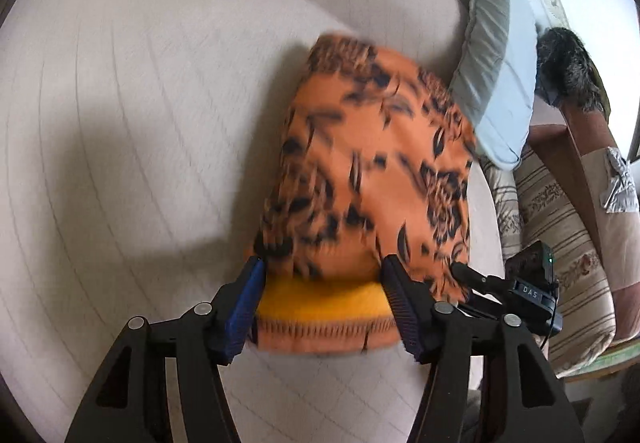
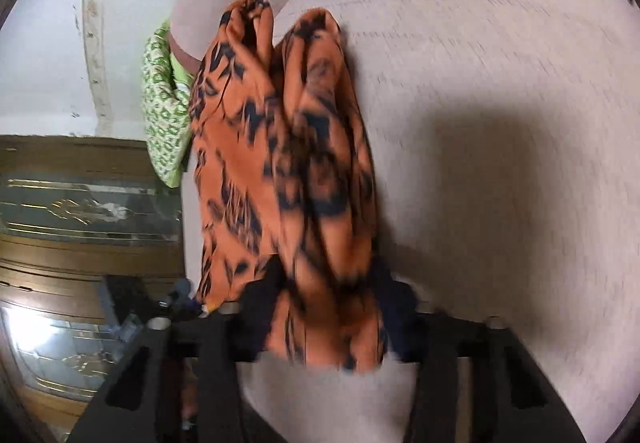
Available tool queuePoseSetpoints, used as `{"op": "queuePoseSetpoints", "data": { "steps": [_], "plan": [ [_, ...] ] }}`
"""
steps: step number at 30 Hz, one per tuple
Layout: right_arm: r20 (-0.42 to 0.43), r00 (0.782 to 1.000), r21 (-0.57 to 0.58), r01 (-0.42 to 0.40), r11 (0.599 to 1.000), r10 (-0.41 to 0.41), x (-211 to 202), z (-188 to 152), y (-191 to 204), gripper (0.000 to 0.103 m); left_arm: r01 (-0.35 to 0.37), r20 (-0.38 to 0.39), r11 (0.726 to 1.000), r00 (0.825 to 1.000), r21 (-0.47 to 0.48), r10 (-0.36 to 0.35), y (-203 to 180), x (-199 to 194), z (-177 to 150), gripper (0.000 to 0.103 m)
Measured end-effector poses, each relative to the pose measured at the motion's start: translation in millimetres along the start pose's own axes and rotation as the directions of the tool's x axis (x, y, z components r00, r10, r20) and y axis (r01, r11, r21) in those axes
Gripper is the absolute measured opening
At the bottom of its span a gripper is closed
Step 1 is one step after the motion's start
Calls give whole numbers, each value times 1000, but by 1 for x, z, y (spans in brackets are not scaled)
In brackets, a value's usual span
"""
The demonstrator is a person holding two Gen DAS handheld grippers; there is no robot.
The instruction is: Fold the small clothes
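Note:
An orange garment (image 1: 372, 179) with black floral print lies on the pale quilted bed (image 1: 120, 123). In the left wrist view my left gripper (image 1: 322, 283) stands wide open around its near hem, where the yellow inside shows; the blue-padded fingers (image 1: 244, 307) flank the cloth. The other gripper shows at the right (image 1: 516, 291). In the right wrist view the garment (image 2: 288, 171) is bunched in folds and my right gripper (image 2: 328, 283) closes on its near end, the fingers (image 2: 260, 295) partly buried in cloth. The view is blurred.
A grey and white pillow (image 1: 492, 63) lies beyond the garment at the bed's right edge. A striped cushion (image 1: 560, 227) and a furry dark thing (image 1: 568, 67) are to the right. A green patterned cloth (image 2: 164, 111) and a wooden cabinet (image 2: 80, 211) are left of the bed.

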State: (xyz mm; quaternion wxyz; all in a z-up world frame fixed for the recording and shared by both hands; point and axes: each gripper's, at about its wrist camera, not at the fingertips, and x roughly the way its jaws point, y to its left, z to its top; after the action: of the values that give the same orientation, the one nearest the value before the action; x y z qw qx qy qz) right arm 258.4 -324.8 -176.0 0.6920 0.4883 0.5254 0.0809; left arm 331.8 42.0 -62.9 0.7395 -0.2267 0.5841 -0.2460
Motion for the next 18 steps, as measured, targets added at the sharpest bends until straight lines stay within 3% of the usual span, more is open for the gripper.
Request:
{"op": "queuePoseSetpoints", "data": {
  "steps": [2,3,4,7,10,11,13,16,18],
  "plan": [
    [-1,1000,-29,-3,1000,3,1,-3,3,23,8,-18,1000,1000,-3,-8,2,2,-6,57],
    [-6,1000,-43,-4,999,4,-1,-1,2,19,-22,-14,1000,1000,13,23,-3,10,-3,48],
    [-14,1000,-36,-18,999,17,-1,0,1,17,-47,-13,998,999,31,48,-8,20,-1,27],
    [-26,996,-13,-89,996,88,-1,4,8,14,11,-15,1000,1000,19,-11,-11,19,1,8],
    [-41,986,-3,-162,987,161,-8,5,9,14,50,14,999,999,8,-50,-6,1,7,7],
    [-55,990,-21,-132,991,131,-6,5,10,14,28,6,1000,1000,9,-28,-2,2,9,7],
    [-106,994,-84,14,996,-23,14,4,9,15,-39,-51,999,998,-5,38,10,21,8,9],
    [-125,991,-81,31,996,-41,21,8,7,17,-78,-99,996,992,-49,73,18,38,9,14],
    [-120,991,-122,44,992,-59,13,11,12,26,-75,-84,997,994,-4,75,6,30,12,19]
  ]
}}
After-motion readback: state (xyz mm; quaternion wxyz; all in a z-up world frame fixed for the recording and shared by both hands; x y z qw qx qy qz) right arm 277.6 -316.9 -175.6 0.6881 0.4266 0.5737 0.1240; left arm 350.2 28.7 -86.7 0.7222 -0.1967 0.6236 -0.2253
